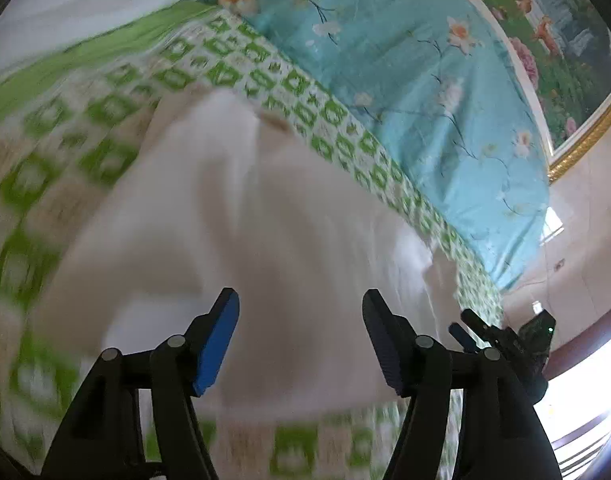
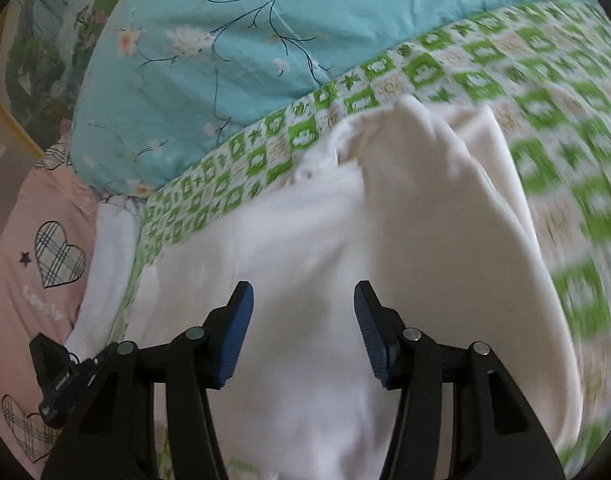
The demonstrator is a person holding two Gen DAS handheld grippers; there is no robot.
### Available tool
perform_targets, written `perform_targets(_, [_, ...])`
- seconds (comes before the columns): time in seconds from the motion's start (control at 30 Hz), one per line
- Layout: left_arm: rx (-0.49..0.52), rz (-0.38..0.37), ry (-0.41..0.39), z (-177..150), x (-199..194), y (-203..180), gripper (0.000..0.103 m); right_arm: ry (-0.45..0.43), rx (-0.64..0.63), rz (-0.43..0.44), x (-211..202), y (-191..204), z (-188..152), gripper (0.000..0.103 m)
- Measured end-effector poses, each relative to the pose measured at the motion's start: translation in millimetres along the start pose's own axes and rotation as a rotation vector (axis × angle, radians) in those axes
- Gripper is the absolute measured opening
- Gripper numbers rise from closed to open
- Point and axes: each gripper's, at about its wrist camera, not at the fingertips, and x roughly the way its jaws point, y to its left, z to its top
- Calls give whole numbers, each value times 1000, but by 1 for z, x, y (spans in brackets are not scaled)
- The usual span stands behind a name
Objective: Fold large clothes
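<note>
A white garment (image 2: 385,232) is lying partly folded on a green-and-white patterned bedsheet (image 2: 565,128). The left gripper (image 1: 301,336) and right gripper (image 2: 303,332) are hovering above it, jaws released and grasping nothing.

Both grippers tilt downward, side by side. The left gripper (image 1: 301,300) has its blue-padded jaws spread wide, with nothing pinched between them. The right gripper (image 2: 303,294) likewise stands parted and empty, its jaws a little narrower.
</note>
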Motion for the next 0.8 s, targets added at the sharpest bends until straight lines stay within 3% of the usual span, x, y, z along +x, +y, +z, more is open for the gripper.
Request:
perform_targets(0.17, [-8, -2, 33, -37, -20, 7, 74, 18, 19, 28, -23, 5, -36, 54])
perform_targets(0.33, [-113, -14, 55, -55, -21, 31, 75, 34, 30, 29, -39, 5, -61, 54])
perform_targets(0.8, [-204, 21, -95, -16, 4, 43, 76, 69, 34, 22, -46, 9, -81, 54])
